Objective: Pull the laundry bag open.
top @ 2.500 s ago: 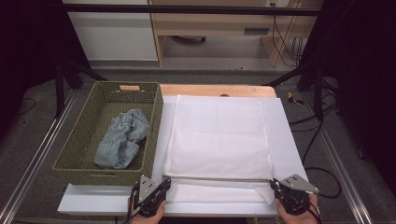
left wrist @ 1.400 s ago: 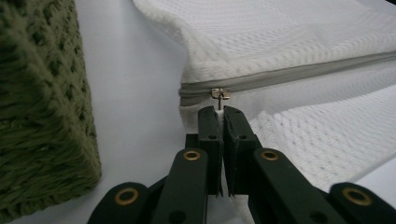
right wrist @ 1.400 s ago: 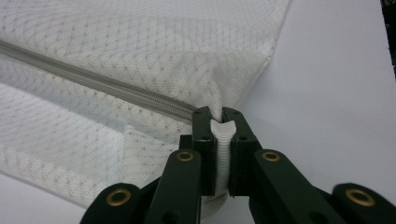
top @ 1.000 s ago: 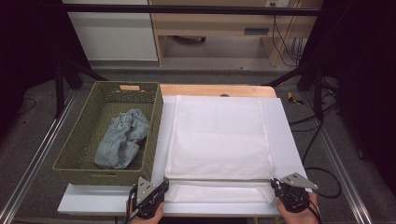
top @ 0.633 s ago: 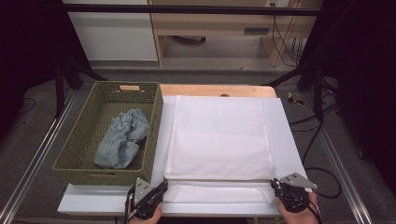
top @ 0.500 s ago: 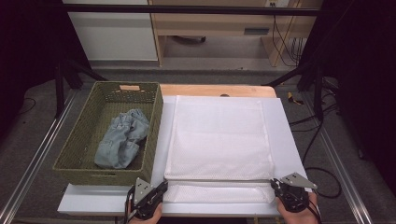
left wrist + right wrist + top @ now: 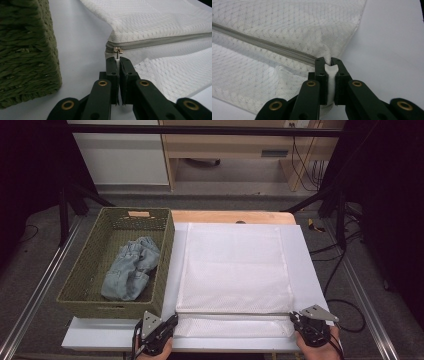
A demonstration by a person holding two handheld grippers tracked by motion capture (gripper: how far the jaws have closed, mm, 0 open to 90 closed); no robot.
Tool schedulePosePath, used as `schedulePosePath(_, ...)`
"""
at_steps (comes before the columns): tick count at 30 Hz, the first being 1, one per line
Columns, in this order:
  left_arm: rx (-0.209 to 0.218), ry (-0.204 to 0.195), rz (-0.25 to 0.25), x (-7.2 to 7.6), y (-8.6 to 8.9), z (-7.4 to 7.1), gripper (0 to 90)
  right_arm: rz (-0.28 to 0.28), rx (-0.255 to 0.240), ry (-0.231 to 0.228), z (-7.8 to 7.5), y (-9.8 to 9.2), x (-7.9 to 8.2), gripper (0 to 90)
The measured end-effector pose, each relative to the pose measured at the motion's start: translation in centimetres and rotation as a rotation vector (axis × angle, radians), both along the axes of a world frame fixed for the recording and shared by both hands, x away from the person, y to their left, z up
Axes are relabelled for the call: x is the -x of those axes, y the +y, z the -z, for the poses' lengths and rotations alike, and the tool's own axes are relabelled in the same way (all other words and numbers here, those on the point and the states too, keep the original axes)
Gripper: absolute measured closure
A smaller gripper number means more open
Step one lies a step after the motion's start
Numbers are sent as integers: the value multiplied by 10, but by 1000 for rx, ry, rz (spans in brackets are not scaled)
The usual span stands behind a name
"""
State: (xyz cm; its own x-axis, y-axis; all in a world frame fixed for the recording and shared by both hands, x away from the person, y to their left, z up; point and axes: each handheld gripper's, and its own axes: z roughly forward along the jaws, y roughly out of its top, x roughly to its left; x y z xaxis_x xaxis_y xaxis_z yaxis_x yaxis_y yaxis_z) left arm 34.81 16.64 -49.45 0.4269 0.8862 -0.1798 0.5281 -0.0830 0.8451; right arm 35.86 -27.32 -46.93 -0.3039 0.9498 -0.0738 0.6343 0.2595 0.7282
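**Mesh bag held at both near corners by its zipper line**

Mesh bag (image 7: 235,270), white and zippered, is lying flat on the white counter (image 7: 310,270), occupying the middle of the surface with its long side running from near to far. Its grey zipper (image 7: 235,312) is running left to right close to the near edge, with a narrow strip of mesh lying nearer than the zipper.

Left gripper (image 7: 172,320) is resting at the near left corner of the bag. In the left gripper view its jaws are standing clenched, and the small metal zipper pull (image 7: 117,50) is sitting right at the jaw tips; the thin tab of the pull is appearing to run down between the tips, though the contact itself is too small to confirm.

Right gripper (image 7: 295,319) is resting at the near right corner. In the right gripper view (image 7: 329,62) its jaws are clamping a bunched fold of the white mesh just beside the end of the zipper, the fabric showing plainly between the pads.

Green woven basket (image 7: 165,250) is standing on the left part of the counter, just beside the bag's left edge. A crumpled piece of light blue denim (image 7: 127,272) is lying inside it.
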Motion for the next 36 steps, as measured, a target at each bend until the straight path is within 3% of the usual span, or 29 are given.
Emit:
schedulePosePath(29,1,3,9,0,0,2,865,0,-13,14,3,-2,0,843)
schedulePosePath(36,13,-15,16,3,-1,-1,850,-11,-36,-22,0,-7,5,797)
